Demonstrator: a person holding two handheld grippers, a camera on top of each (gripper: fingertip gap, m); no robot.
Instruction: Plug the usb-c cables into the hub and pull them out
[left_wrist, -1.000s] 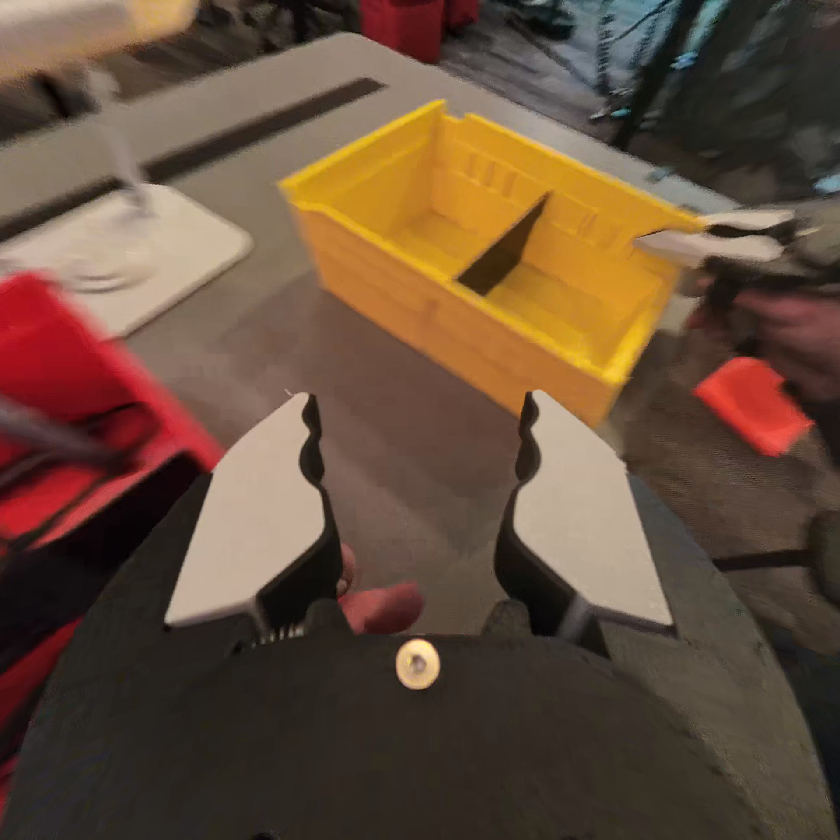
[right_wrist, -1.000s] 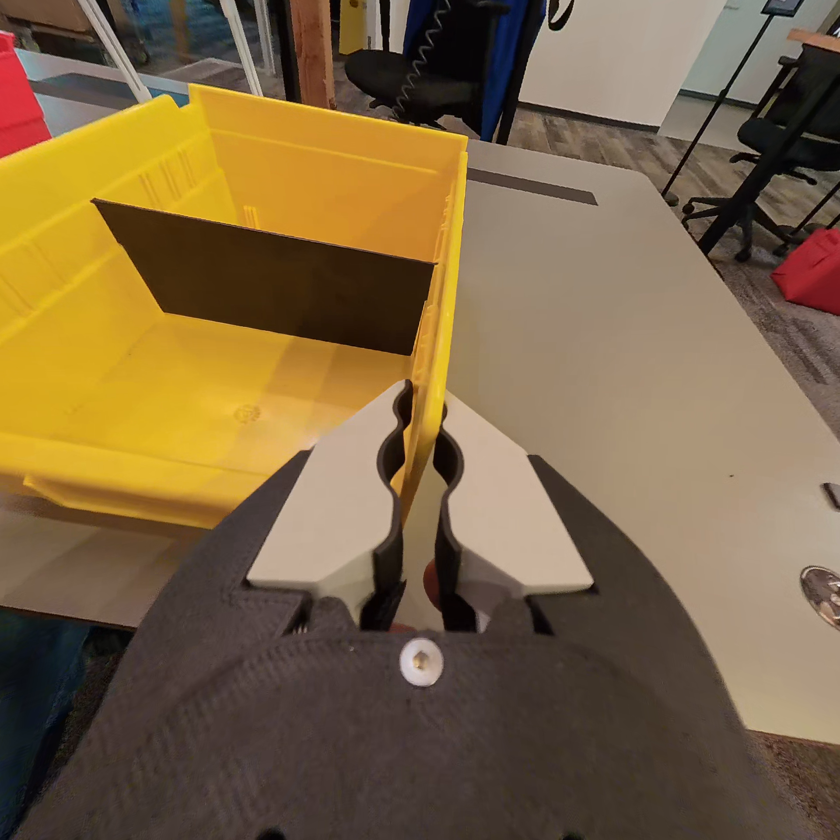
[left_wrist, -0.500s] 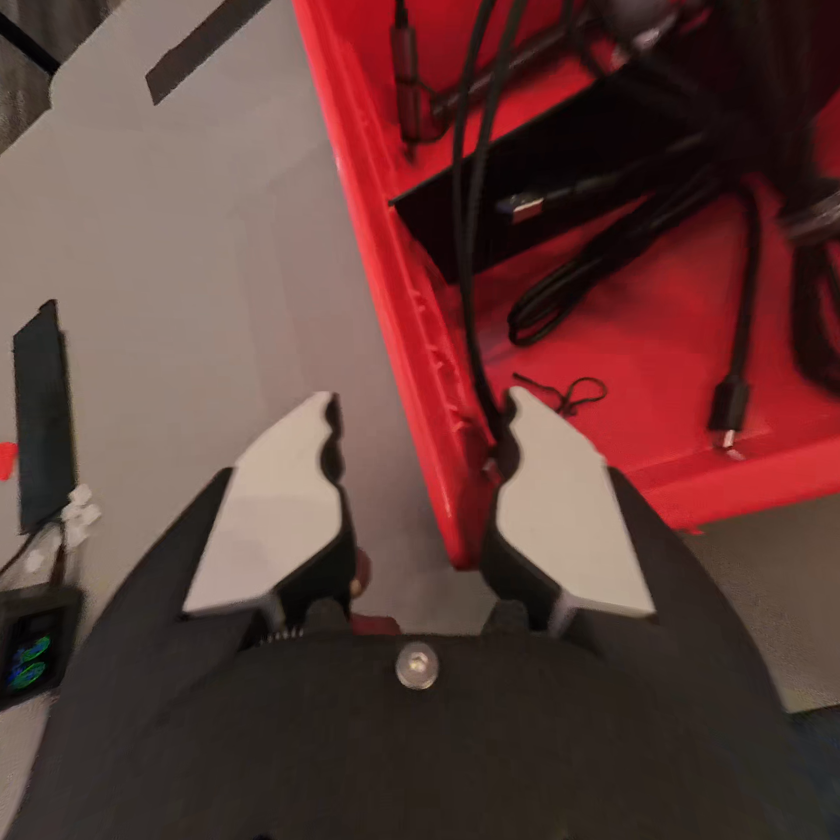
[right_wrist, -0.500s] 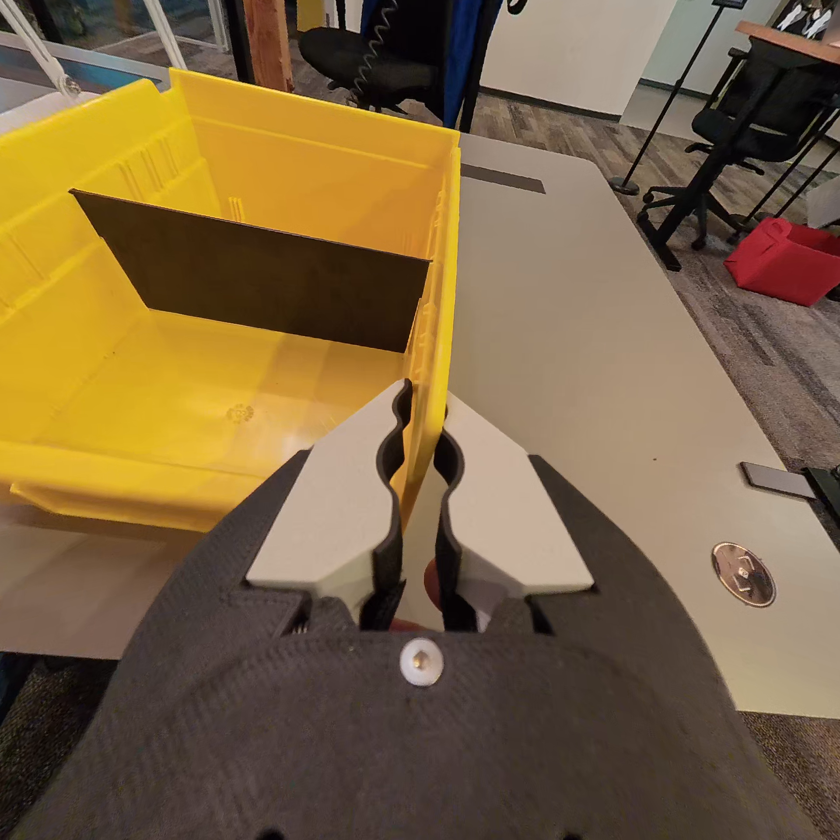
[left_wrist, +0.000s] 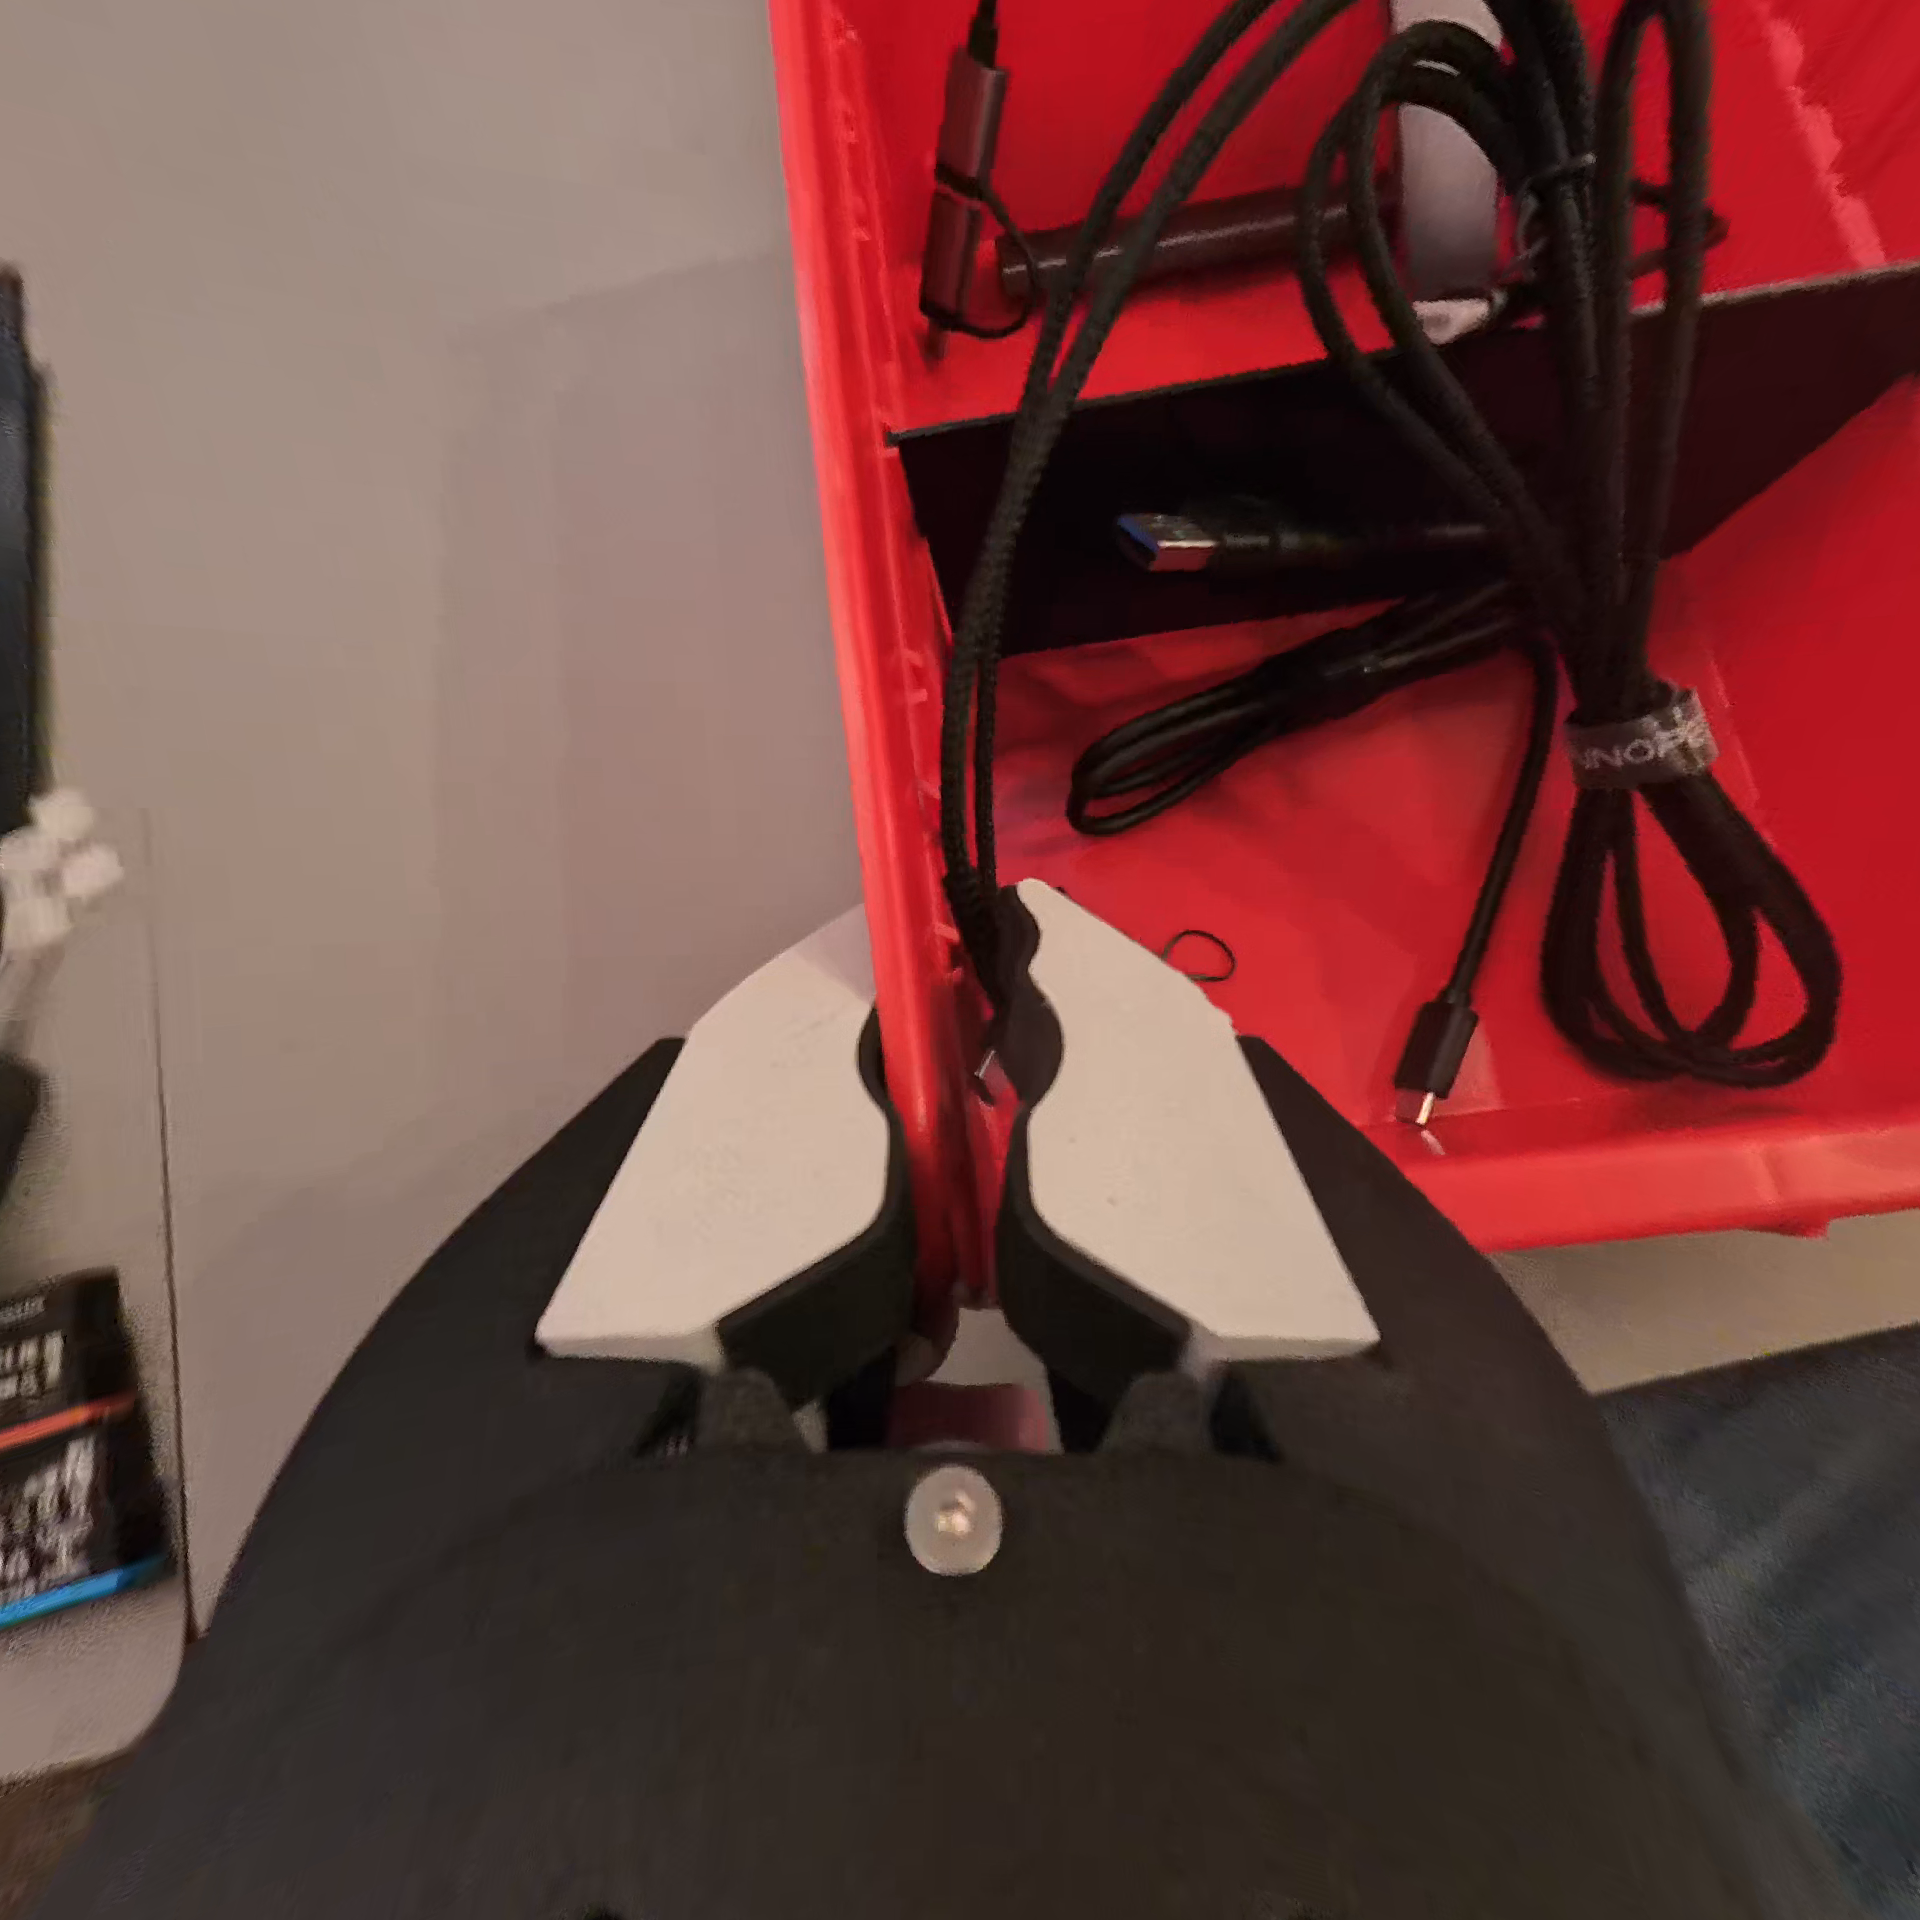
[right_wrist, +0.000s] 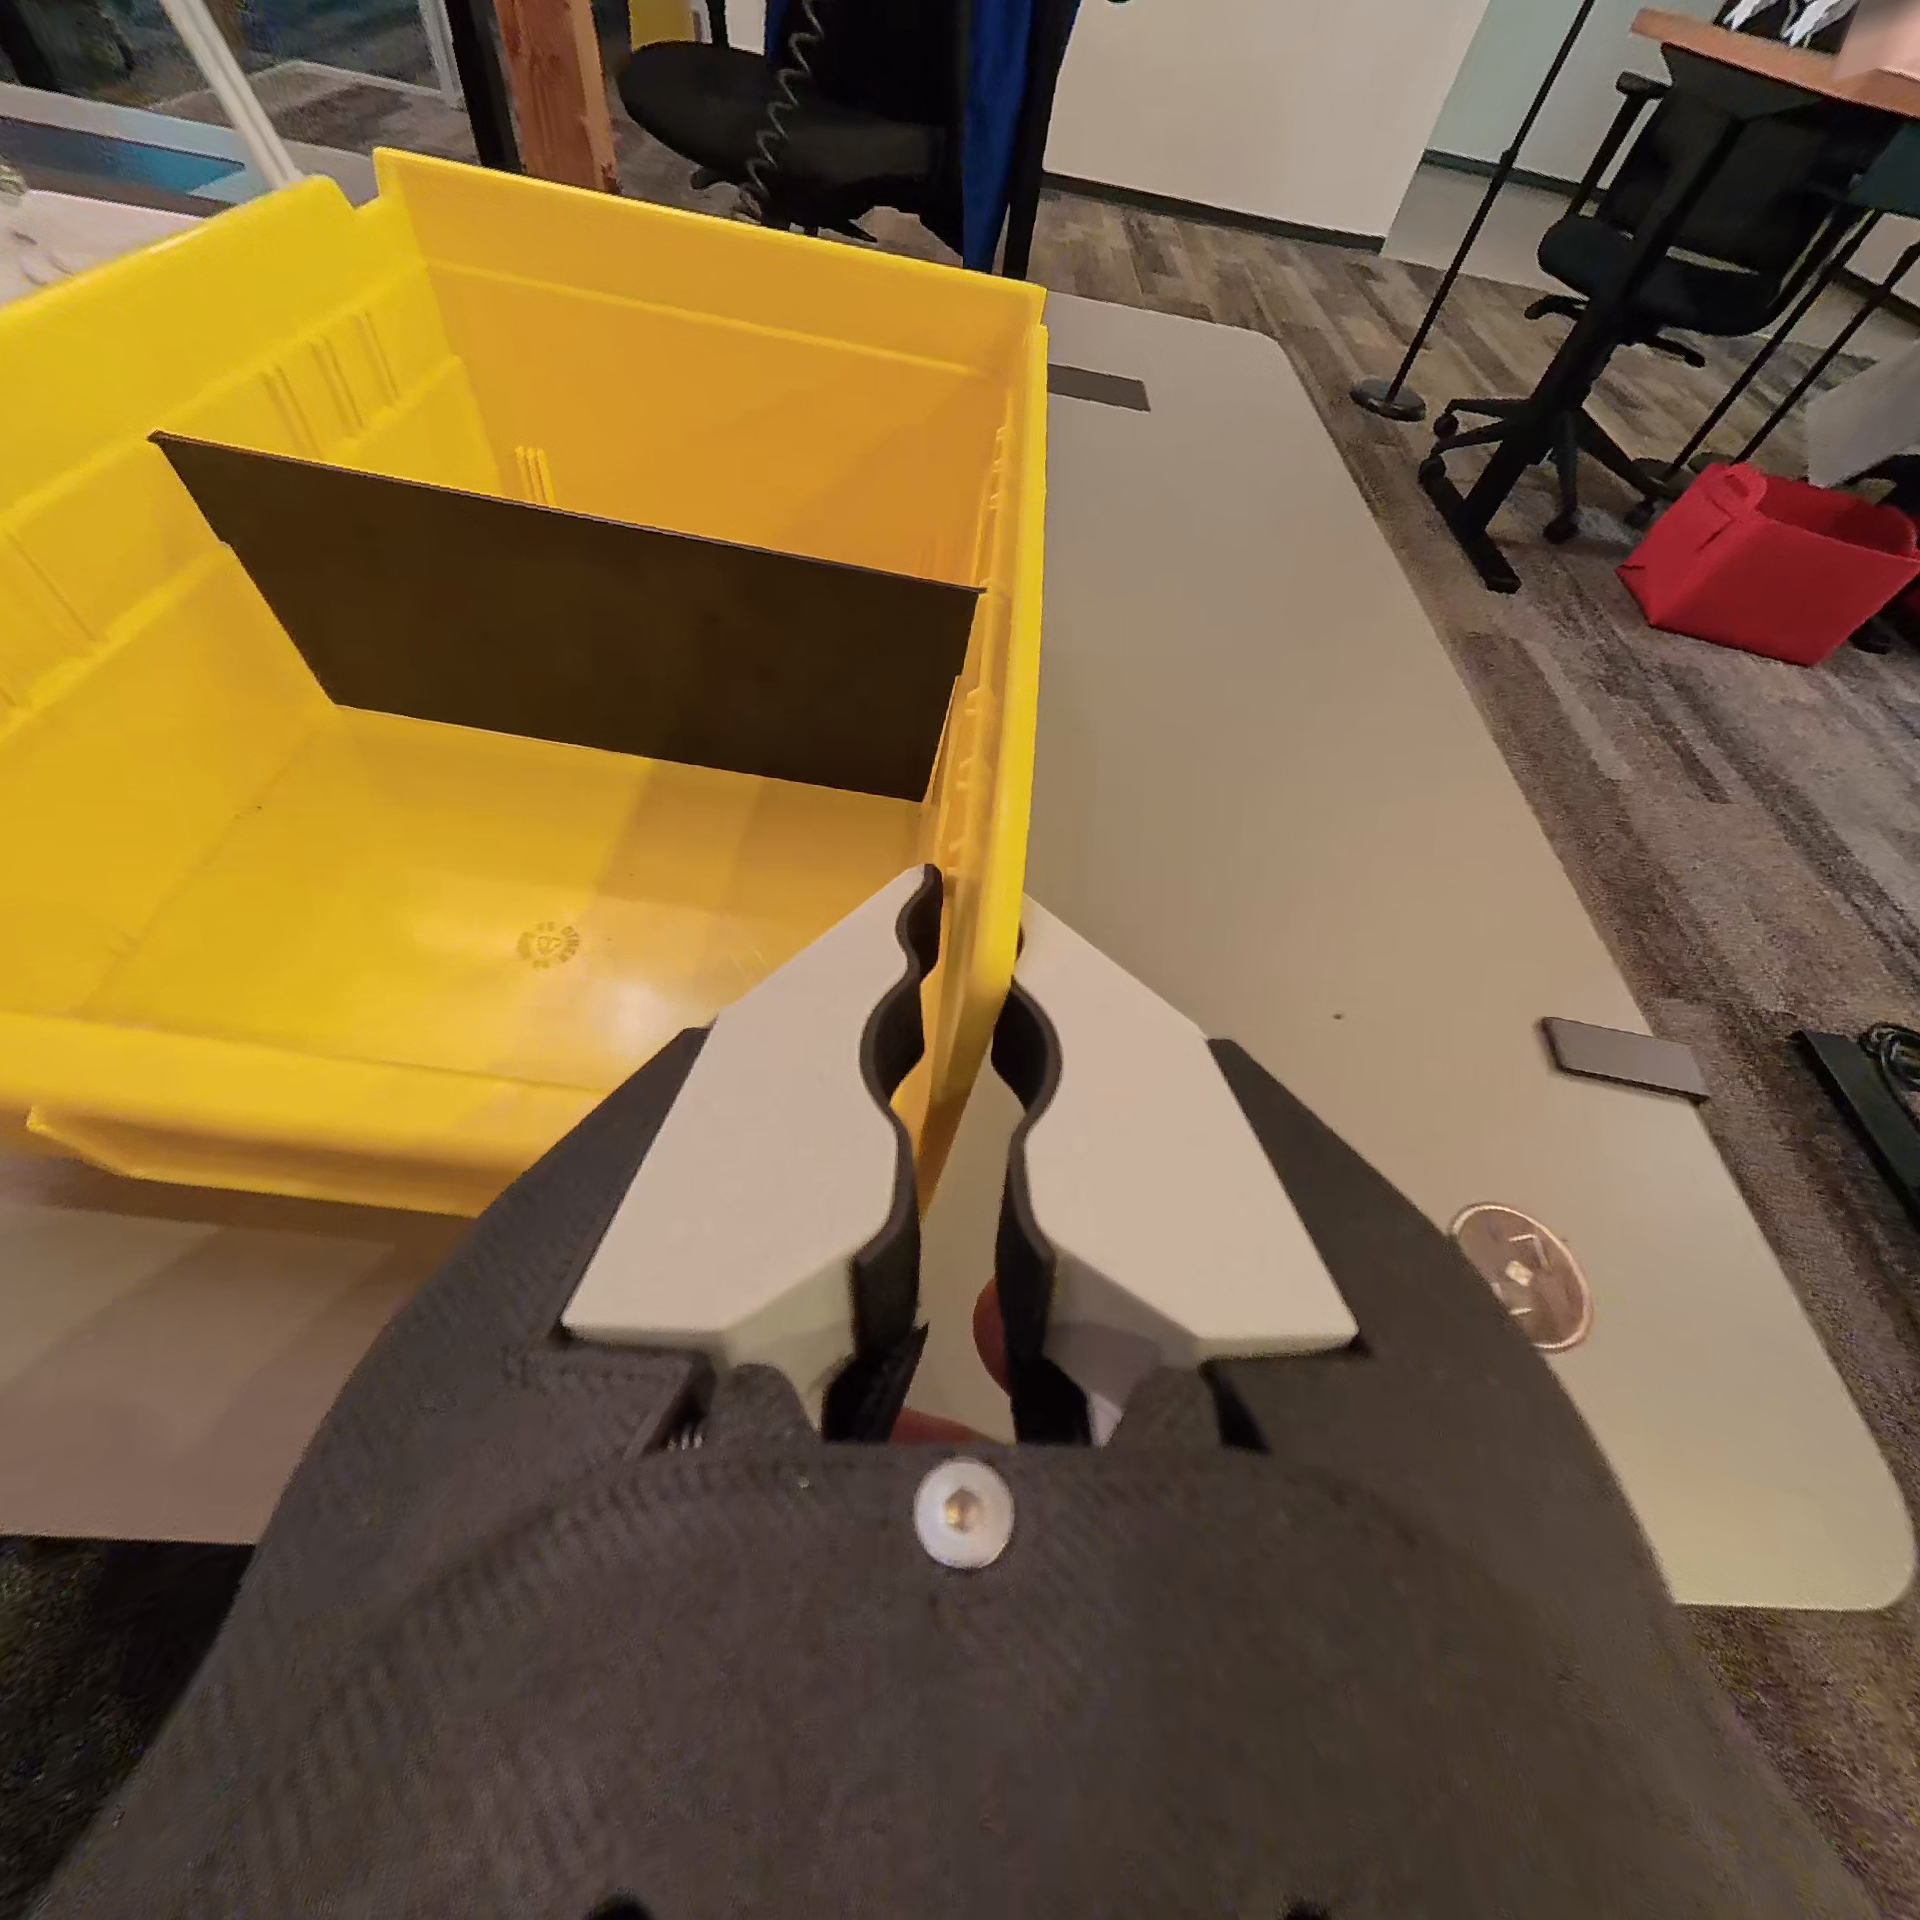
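Observation:
In the left wrist view my left gripper (left_wrist: 940, 935) is shut on the left wall of a red bin (left_wrist: 842, 520). The plug end of a braided black cable (left_wrist: 982, 675) is caught between the right finger and that wall. The bin holds a black divider (left_wrist: 1351, 447), a loose USB-C plug (left_wrist: 1439, 1044), a strapped cable bundle (left_wrist: 1787, 935), a USB-A plug (left_wrist: 1169, 540) and a dark bar-shaped device (left_wrist: 1195, 244), perhaps the hub. In the right wrist view my right gripper (right_wrist: 977, 914) is shut on the right wall of a yellow bin (right_wrist: 675, 312) that holds only a black divider (right_wrist: 582, 634).
Both bins stand on a grey table (right_wrist: 1299, 779). Printed packets (left_wrist: 62, 1455) and small white parts (left_wrist: 52, 842) lie left of the red bin. A round metal disc (right_wrist: 1522, 1288) is set in the table near its right end. Office chairs and a red bag (right_wrist: 1766, 561) stand on the floor beyond. Left tips to right tips: about 75 cm.
My left gripper swung from facing the yellow bin to the red bin and shut on its left wall. My right gripper keeps its hold on the yellow bin and has shifted along the table.

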